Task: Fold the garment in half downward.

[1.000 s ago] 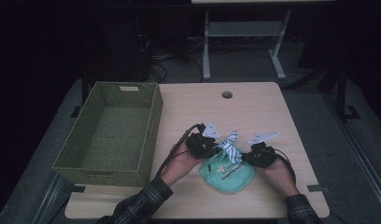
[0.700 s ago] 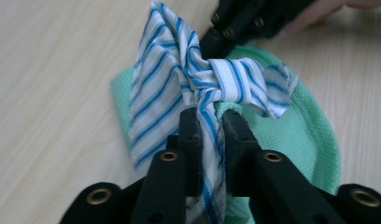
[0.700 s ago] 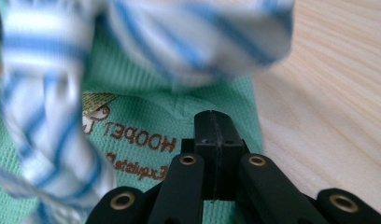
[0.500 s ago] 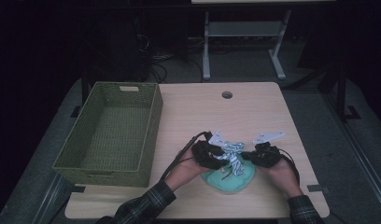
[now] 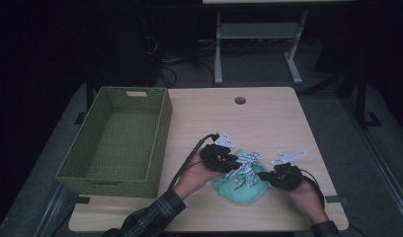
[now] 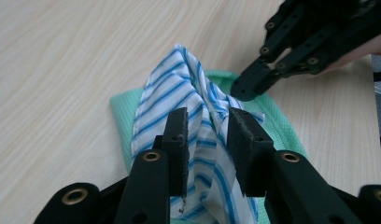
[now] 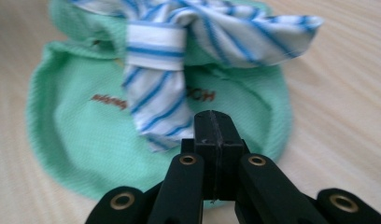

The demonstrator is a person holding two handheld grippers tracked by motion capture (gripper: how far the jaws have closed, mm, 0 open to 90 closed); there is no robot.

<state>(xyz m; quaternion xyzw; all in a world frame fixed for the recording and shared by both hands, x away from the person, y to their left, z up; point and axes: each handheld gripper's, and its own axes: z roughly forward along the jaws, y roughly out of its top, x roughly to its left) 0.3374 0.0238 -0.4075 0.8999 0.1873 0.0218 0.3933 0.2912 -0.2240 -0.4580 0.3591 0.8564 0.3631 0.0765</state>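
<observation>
Green bib [image 7: 72, 140], striped bow [image 7: 153, 56] (lettering blurred, perhaps brown).

One green cloth [image 5: 241, 190], one blue-striped white cloth [image 5: 244, 165], one woven basket [image 5: 115, 140], two grippers, one counter [image 5: 268, 118].

The right gripper [image 7: 213, 135] stood with its jaws pressed together, nothing visibly caught between them, low over the near edge of a green cloth [image 7: 81, 140] on the wooden worktop [image 7: 338, 93]. A blue-and-white striped ribbon [image 7: 156, 79], bunched at the top, draped down the cloth just beyond the gripper's tips.
</observation>
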